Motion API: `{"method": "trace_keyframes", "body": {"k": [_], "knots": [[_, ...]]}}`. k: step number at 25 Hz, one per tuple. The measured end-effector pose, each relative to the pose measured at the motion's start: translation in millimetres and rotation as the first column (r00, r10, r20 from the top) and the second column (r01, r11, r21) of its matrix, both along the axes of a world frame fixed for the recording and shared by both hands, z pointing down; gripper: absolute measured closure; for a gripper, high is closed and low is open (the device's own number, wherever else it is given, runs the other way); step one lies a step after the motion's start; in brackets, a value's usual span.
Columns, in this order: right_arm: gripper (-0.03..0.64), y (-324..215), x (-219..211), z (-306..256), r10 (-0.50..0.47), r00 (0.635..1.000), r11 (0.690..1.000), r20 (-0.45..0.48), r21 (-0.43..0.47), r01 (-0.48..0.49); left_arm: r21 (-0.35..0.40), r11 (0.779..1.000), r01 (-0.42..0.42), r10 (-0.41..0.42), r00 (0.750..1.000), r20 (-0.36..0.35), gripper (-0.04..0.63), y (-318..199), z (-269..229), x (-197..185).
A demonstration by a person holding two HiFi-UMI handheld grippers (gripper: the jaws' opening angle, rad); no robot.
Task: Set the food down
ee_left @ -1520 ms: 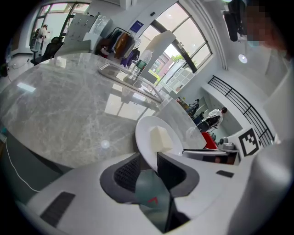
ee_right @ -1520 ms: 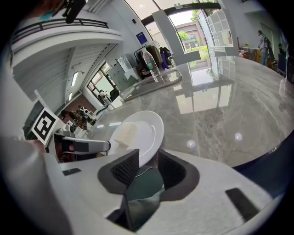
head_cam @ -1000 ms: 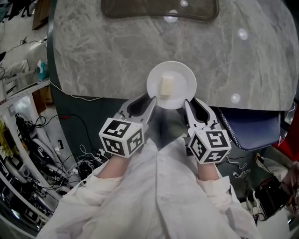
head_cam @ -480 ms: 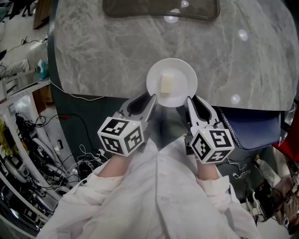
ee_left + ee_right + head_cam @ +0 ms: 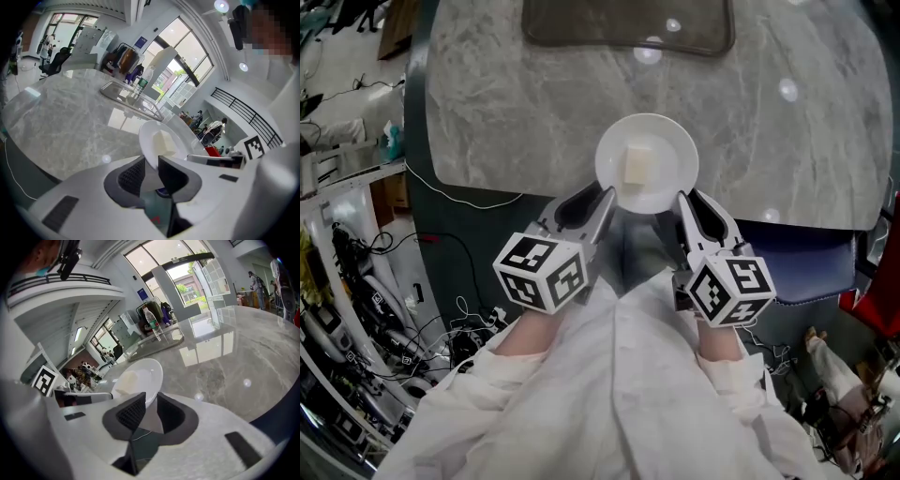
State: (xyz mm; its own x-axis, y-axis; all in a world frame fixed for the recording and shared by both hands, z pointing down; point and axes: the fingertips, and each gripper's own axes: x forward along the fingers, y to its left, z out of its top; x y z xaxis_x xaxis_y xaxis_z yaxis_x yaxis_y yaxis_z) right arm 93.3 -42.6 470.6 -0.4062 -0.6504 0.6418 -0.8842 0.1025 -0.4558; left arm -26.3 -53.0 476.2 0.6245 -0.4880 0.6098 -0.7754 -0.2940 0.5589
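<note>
1 white plate (image 5: 671, 150) bearing a pale food block (image 5: 637, 167) is over the near edge of the desk (image 5: 534, 112). The left gripper (image 5: 602, 199) and right gripper (image 5: 684, 202) have just been closing. Each now pinches the near rim narrowly, 1 per side, likely to keep the plate level.

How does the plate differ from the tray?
The plate is white and round; the tray is dark and roughly rectangular. The plate carries a pale food block; the tray shows none. The plate is at the table's near edge, the tray farther back. Both look shallow.
</note>
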Motion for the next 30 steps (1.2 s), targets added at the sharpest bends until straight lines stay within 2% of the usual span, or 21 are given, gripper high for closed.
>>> {"method": "trace_keyframes", "body": {"k": [16,23,30], "knots": [[0.554,-35.5,29.6,-51.1,-0.054,0.998,0.991,-0.021,0.120,0.056,0.132,0.991,0.012,-0.013,1.000,0.010,0.503,-30.9,-52.7,30.3],[0.554,-58.8,33.2,-43.0,-0.044,0.999,0.991,-0.011,0.122,0.045,0.141,0.990,-0.011,0.009,1.000,0.019,0.503,-54.6,-46.9,34.2],[0.554,-102.5,14.5,-56.5,-0.038,0.999,0.992,-0.007,0.119,0.038,0.153,0.987,-0.045,0.042,0.999,0.026,0.503,-99.3,-58.7,16.5]]}}
